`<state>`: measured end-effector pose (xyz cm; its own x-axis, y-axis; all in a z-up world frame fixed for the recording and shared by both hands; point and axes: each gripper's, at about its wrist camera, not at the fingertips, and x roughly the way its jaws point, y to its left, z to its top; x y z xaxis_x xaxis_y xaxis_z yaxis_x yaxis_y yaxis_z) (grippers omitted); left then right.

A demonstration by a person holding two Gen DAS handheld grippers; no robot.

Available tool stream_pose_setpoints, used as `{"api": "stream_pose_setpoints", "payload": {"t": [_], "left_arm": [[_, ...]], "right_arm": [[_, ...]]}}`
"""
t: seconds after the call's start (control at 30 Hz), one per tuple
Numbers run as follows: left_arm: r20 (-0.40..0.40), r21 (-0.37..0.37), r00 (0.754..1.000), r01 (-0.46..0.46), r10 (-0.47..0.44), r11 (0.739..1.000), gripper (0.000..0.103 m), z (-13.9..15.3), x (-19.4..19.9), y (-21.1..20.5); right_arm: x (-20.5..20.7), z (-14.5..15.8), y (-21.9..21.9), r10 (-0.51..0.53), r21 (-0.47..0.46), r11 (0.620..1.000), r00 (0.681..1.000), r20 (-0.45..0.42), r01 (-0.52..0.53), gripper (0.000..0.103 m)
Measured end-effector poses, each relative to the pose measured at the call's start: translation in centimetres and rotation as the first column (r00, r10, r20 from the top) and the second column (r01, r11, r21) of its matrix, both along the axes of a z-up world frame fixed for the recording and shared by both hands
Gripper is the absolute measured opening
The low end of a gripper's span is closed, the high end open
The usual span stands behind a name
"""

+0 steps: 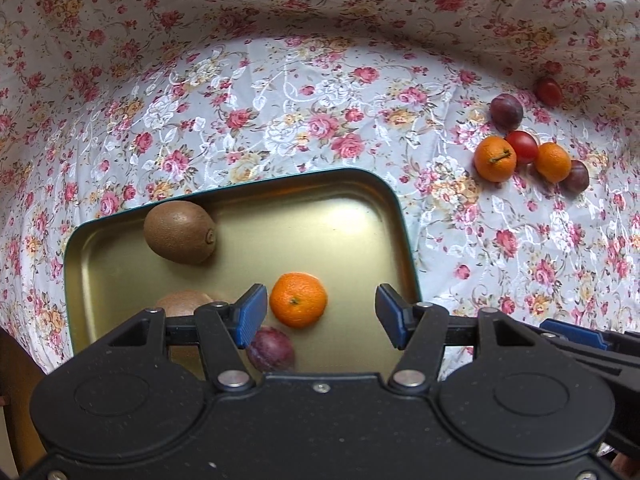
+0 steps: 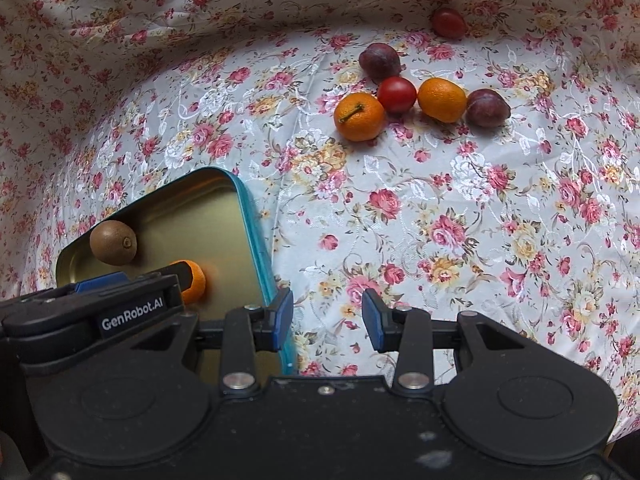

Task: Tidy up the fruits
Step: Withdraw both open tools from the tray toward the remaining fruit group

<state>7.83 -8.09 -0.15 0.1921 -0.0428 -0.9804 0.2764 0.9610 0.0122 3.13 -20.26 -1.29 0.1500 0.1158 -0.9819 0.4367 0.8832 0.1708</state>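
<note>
- The left gripper (image 1: 321, 316) hangs over the shallow gold-lined metal tray with a teal rim (image 1: 360, 200), its blue-padded jaws spread wide and empty; the small orange mandarin in the tray (image 1: 298, 300) lies on the floor between them, nearer the left pad and apart from both.
- The right gripper (image 2: 327, 320) is just beside the tray's right edge, over the floral tablecloth (image 2: 460, 240), jaws parted about halfway and holding nothing.
- Sorted so far: a brown fuzzy kiwi (image 1: 180, 232) against the far rim, a purple plum (image 1: 270, 350) near the camera, and a second brown kiwi (image 1: 182, 304).
- Still loose on the cloth, well apart from the tray: the stemmed mandarin (image 2: 359, 117), a red cherry tomato (image 2: 396, 95), a second mandarin (image 2: 442, 99), two dark plums (image 2: 380, 61) (image 2: 488, 107), and a far tomato (image 2: 448, 22).
- My judgement: the mandarin looks set down, so the next step is to lift the left gripper straight up without nudging it.
- The right one is better placed for the cluster; take the stemmed mandarin first, closing across its width, clear of the touching tomato.
- Hard to tell: the second kiwi and plum are partly hidden behind the left gripper's finger; the tray's near edge is cut off by the gripper body in both views.
</note>
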Motion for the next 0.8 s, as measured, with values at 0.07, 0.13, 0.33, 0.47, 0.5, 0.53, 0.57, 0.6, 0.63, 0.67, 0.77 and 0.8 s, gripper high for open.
{"api": "stream_pose_setpoints", "payload": {"t": [0.07,0.13,0.33,0.47,0.5,0.53,0.57,0.6,0.63,0.67,0.77,0.8], "left_arm": [[-0.002,-0.005,1.000,0.020,-0.020,1.000,0.064,-0.1,-0.3,-1.0],[0.000,-0.004,0.999,0.039,-0.039,0.999,0.064,-0.1,-0.7,-2.1],[0.026,-0.004,0.995,0.096,-0.096,0.995,0.064,0.1,-1.8,-5.0],[0.039,-0.013,0.992,0.122,-0.122,0.992,0.064,0.3,-2.3,-6.5],[0.038,-0.021,0.991,0.126,-0.125,0.992,0.064,0.4,-2.5,-6.9],[0.038,-0.031,0.991,0.129,-0.128,0.991,0.064,0.5,-2.6,-7.2],[0.040,-0.038,0.991,0.133,-0.132,0.990,0.064,0.6,-2.7,-7.5],[0.044,-0.045,0.990,0.138,-0.136,0.989,0.064,0.8,-2.8,-7.8],[0.049,-0.051,0.989,0.144,-0.142,0.988,0.064,0.9,-3.0,-8.1],[0.057,-0.055,0.987,0.151,-0.148,0.987,0.064,1.1,-3.1,-8.4],[0.085,-0.059,0.983,0.165,-0.160,0.985,0.063,1.6,-3.4,-9.1],[0.096,-0.060,0.982,0.169,-0.163,0.984,0.063,1.7,-3.5,-9.3]], "right_arm": [[-0.5,-0.1,-0.9,-0.017,-0.002,1.000,1.000,-0.005,0.017,0.042],[-1.0,-0.2,-1.8,-0.037,-0.004,0.999,0.999,-0.010,0.037,0.042],[-2.6,-0.1,-4.8,-0.107,0.000,0.994,0.994,-0.013,0.107,0.042],[-3.7,0.4,-6.5,-0.145,-0.007,0.989,0.989,-0.005,0.145,0.042],[-4.0,0.5,-6.9,-0.157,-0.013,0.988,0.988,-0.004,0.157,0.042],[-4.3,0.6,-7.3,-0.167,-0.018,0.986,0.986,-0.003,0.167,0.042],[-4.6,0.8,-7.7,-0.177,-0.023,0.984,0.984,-0.001,0.177,0.042],[-4.9,0.9,-8.1,-0.187,-0.028,0.982,0.982,0.007,0.187,0.042],[-5.2,1.1,-8.4,-0.195,-0.032,0.980,0.981,0.014,0.195,0.042],[-5.4,1.4,-8.7,-0.200,-0.037,0.979,0.980,0.022,0.201,0.042],[-6.1,2.1,-9.2,-0.214,-0.056,0.975,0.976,0.049,0.217,0.042],[-6.2,2.3,-9.3,-0.216,-0.063,0.974,0.975,0.055,0.219,0.042]]}}
